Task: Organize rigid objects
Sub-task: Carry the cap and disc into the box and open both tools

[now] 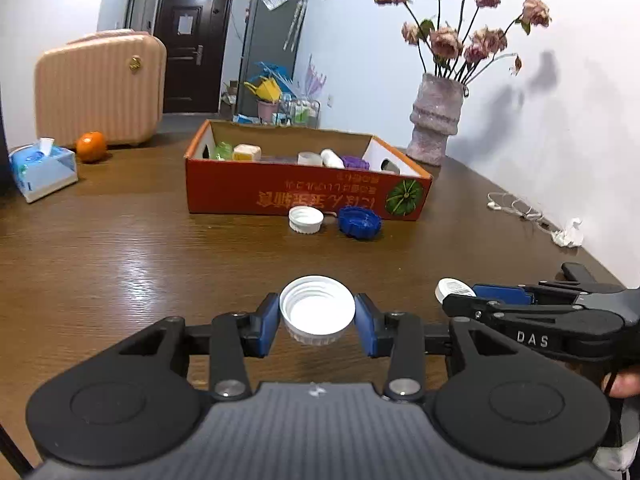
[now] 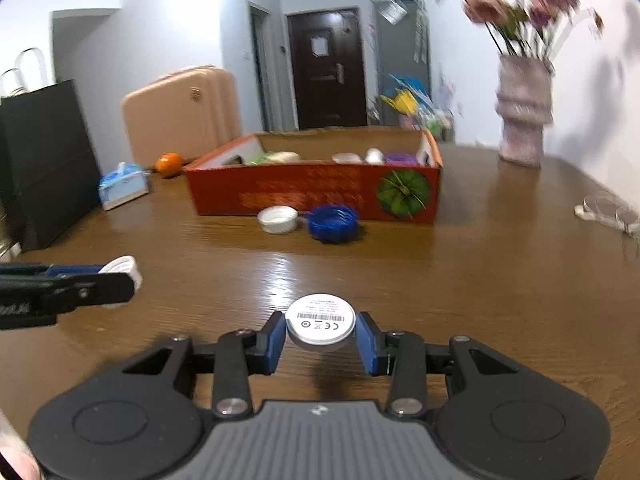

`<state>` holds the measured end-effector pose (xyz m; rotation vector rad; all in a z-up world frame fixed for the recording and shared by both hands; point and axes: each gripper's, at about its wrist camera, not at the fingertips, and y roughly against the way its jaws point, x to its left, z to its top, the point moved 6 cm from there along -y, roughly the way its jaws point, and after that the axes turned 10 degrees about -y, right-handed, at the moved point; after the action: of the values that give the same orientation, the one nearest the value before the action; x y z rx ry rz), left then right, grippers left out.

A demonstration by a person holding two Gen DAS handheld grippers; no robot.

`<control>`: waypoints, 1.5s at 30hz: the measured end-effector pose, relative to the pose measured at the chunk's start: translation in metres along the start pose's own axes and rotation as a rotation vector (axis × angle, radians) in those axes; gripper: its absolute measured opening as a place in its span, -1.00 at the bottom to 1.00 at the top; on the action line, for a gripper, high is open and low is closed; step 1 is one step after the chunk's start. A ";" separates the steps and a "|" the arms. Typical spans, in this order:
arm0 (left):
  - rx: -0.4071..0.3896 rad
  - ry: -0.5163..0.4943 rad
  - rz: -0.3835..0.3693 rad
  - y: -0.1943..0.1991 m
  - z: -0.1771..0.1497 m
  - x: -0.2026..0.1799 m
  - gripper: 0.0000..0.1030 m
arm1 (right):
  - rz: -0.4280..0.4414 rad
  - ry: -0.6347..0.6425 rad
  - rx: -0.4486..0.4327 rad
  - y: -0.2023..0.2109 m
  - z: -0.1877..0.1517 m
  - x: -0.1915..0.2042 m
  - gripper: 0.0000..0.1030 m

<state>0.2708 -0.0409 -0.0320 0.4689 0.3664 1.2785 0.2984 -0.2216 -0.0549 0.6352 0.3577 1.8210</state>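
My left gripper (image 1: 317,318) is shut on a white screw cap (image 1: 317,307), open side up, held just above the wooden table (image 1: 120,264). My right gripper (image 2: 321,334) is shut on a white round disc with a printed label (image 2: 321,323). The disc also shows in the left wrist view (image 1: 454,289), at the right beside my left gripper. A red cardboard box (image 1: 304,192) with several small items stands ahead. A second white cap (image 1: 306,219) and a blue cap (image 1: 359,222) lie in front of it.
A vase of dried flowers (image 1: 436,120) stands at the back right by the wall. White earphones (image 1: 516,206) and crumpled paper (image 1: 568,234) lie at the right edge. A tissue box (image 1: 42,168), an orange (image 1: 91,146), a pink case (image 1: 100,88) and a black bag (image 2: 44,160) stand left.
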 end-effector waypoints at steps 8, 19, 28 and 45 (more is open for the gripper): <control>-0.031 -0.017 -0.004 0.008 0.007 -0.009 -0.22 | 0.019 0.011 -0.043 0.015 0.010 0.010 -0.27; -0.084 -0.072 0.000 -0.030 0.058 -0.007 -0.22 | 0.002 0.001 -0.167 -0.003 0.081 -0.012 -0.27; -0.042 -0.096 -0.147 -0.125 0.146 0.003 -0.22 | 0.071 -0.073 -0.058 -0.103 0.193 -0.050 -0.27; 0.315 -0.078 -0.177 -0.285 0.145 0.021 0.01 | -0.104 -0.023 0.223 -0.260 0.220 -0.075 -0.26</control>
<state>0.5844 -0.1007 -0.0588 0.7345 0.5350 1.0304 0.6467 -0.2196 -0.0340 0.7758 0.5737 1.6865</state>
